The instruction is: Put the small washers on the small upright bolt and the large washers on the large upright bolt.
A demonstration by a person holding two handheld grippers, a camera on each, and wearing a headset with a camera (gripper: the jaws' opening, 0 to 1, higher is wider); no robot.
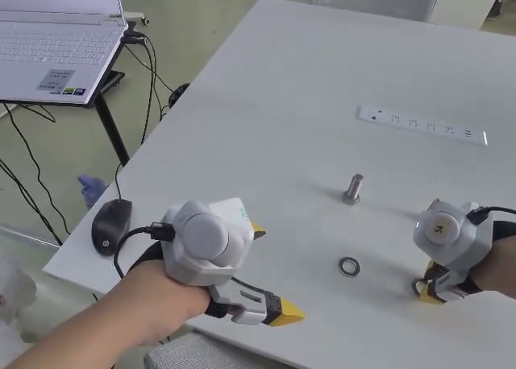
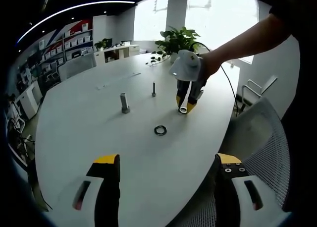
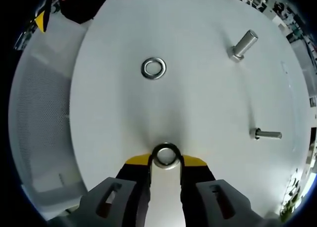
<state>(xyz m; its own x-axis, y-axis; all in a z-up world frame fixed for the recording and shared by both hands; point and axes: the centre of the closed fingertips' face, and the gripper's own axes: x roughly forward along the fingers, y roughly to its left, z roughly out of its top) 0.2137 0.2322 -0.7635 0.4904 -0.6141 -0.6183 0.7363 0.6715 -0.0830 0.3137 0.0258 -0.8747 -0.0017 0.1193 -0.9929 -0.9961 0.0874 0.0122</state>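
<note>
My right gripper (image 3: 166,161) is pinched nearly shut on a silver metal ring washer (image 3: 155,156), down at the white table (image 3: 198,103). My left gripper (image 2: 167,162) gapes wide, holding nothing. A second washer (image 3: 153,60) lies flat, apart from the large upright steel bolt (image 3: 243,44).

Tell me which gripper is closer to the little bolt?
Right. The right gripper, holding a washer, is close beside the small bolt; the left gripper sits far back.

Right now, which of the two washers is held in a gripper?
The washer pinched between the jaws of the right gripper; the other washer lies flat on the table, untouched.
</note>
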